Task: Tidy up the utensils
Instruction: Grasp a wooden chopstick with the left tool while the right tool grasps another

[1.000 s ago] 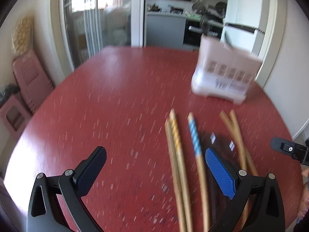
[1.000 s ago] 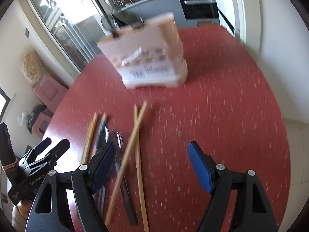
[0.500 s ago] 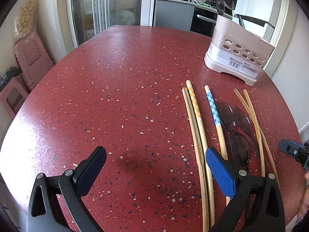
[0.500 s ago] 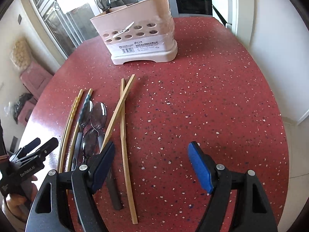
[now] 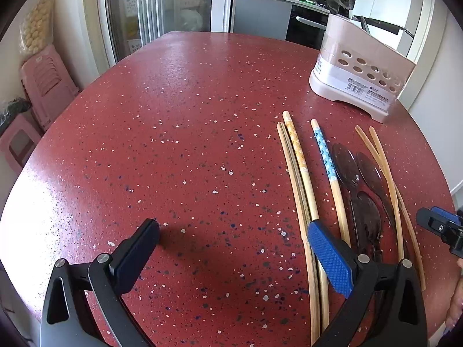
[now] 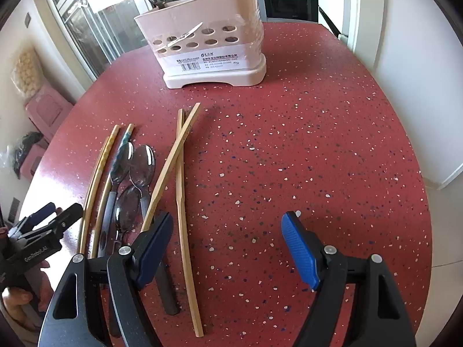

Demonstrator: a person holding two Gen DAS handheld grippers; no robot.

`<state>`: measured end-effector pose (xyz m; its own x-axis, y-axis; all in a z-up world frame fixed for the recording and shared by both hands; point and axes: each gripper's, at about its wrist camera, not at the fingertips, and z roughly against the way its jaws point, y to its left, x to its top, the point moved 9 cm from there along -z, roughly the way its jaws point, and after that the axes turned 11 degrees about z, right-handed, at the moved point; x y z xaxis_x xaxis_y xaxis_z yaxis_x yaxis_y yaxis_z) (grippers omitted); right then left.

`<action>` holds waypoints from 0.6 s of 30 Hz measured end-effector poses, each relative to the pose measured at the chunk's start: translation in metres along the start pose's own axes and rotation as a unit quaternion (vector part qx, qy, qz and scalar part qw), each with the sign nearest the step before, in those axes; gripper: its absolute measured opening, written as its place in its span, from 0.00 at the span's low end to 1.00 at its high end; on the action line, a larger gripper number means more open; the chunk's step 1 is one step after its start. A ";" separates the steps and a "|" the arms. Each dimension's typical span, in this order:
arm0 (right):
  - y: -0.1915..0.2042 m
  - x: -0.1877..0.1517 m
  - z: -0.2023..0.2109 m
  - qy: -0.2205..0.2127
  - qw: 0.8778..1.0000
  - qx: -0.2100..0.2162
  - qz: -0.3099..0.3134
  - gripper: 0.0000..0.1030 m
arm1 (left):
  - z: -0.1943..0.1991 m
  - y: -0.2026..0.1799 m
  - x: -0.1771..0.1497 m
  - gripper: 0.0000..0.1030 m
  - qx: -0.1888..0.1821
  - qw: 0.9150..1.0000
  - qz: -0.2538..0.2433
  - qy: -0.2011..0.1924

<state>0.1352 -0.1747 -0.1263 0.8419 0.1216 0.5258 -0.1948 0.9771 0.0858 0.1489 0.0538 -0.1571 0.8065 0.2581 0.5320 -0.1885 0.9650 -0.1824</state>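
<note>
Both cameras sitting lower and steadier than second ago, blur clearing, utensils showing sharper. Chopsticks (image 6: 182,173) and spoons (image 6: 139,170) lying loose on red table (image 5: 173,144), near pink holder (image 6: 214,43). Chopsticks looking thin, light, stiff, probably slippery; gripping mid-shaft seems safest. Left gripper (image 5: 231,248) and right gripper (image 6: 228,245) hovering, fingers apart, holding nothing.

Speckled red table (image 5: 188,115), pale pink perforated caddy (image 6: 202,20), one blue-patterned chopstick (image 5: 324,150), one orange-patterned (image 5: 296,147)

Left gripper (image 5: 233,244) and right gripper (image 6: 227,244) gape empty, angled downward.
</note>
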 end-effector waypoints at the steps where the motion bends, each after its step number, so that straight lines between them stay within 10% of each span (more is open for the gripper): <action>1: 0.001 0.000 -0.001 0.002 1.000 -0.002 0.003 0.78 | 0.000 -0.001 0.000 1.00 -0.002 1.000 0.001 0.002; 18: 0.011 0.013 -0.018 0.033 0.996 -0.049 0.071 0.78 | -0.009 -0.004 0.008 1.00 0.029 0.999 -0.038 0.019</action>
<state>0.1531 -0.1595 -0.1341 0.8407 0.2687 0.4700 -0.2679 0.9609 -0.0701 0.1607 0.0520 -0.1594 0.8403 0.1833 0.5101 -0.1572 0.9831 -0.0943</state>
